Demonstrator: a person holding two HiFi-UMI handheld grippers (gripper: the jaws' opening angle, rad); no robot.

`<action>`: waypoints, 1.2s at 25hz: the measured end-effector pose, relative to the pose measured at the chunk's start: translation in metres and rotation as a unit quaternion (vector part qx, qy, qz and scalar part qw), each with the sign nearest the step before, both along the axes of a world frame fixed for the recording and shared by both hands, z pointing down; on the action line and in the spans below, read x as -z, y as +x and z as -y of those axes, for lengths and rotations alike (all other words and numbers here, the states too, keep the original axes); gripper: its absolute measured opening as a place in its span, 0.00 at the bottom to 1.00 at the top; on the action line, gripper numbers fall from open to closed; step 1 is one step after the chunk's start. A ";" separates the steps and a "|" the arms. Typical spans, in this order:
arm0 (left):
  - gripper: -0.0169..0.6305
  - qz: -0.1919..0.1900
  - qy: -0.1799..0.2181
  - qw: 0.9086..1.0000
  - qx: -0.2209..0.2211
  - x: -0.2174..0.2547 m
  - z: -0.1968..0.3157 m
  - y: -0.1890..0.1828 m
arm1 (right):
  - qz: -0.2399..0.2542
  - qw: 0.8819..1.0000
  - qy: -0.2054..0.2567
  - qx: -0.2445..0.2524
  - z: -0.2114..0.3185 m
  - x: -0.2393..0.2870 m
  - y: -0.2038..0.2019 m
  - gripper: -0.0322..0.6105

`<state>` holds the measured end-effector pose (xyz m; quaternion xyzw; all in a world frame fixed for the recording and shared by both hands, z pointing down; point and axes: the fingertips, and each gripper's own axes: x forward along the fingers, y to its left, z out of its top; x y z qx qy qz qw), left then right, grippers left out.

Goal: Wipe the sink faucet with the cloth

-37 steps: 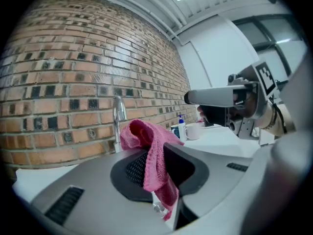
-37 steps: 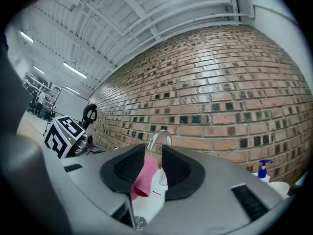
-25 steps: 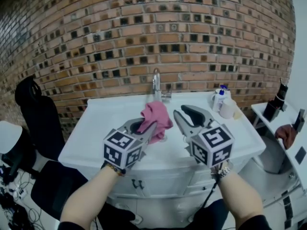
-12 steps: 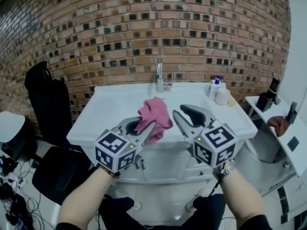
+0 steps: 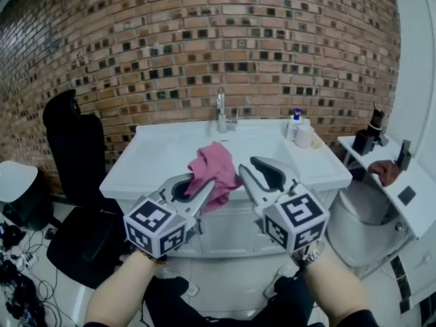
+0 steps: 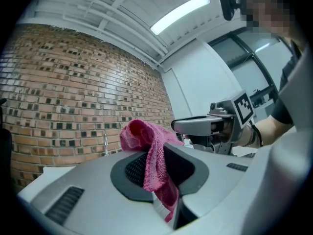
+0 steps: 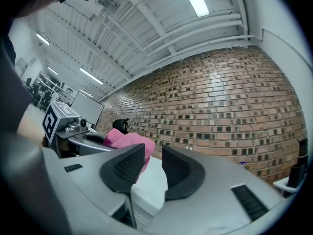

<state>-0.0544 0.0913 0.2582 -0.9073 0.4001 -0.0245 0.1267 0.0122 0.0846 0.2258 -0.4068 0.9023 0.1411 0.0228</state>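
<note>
My left gripper [image 5: 203, 184] is shut on a pink cloth [image 5: 214, 168], which bunches up above its jaws and hangs a little below them. In the left gripper view the cloth [image 6: 149, 148] is pinched between the two dark pads of the left gripper [image 6: 157, 166]. Beside it my right gripper [image 5: 253, 167] is held level, open by a narrow gap with nothing in it; its own view shows the right gripper [image 7: 152, 168] the same way. The chrome faucet [image 5: 221, 112] stands at the back of the white sink [image 5: 157, 157], well beyond both grippers.
A brick wall [image 5: 170, 53] rises behind the sink. A soap bottle [image 5: 295, 123] and a white cup [image 5: 304, 137] stand on the sink's right corner. A black chair [image 5: 71, 148] is at the left, a toilet [image 5: 368, 234] and a white shelf [image 5: 398, 189] at the right.
Both grippers have drawn back from the sink together, so the sink and faucet now look smaller and farther. The cloth stays gripped in the left gripper.
</note>
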 end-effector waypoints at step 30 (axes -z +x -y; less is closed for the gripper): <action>0.12 -0.056 0.031 0.997 0.053 0.015 -0.068 -0.005 | 0.017 0.999 0.012 -0.028 -0.064 -0.018 0.007 0.06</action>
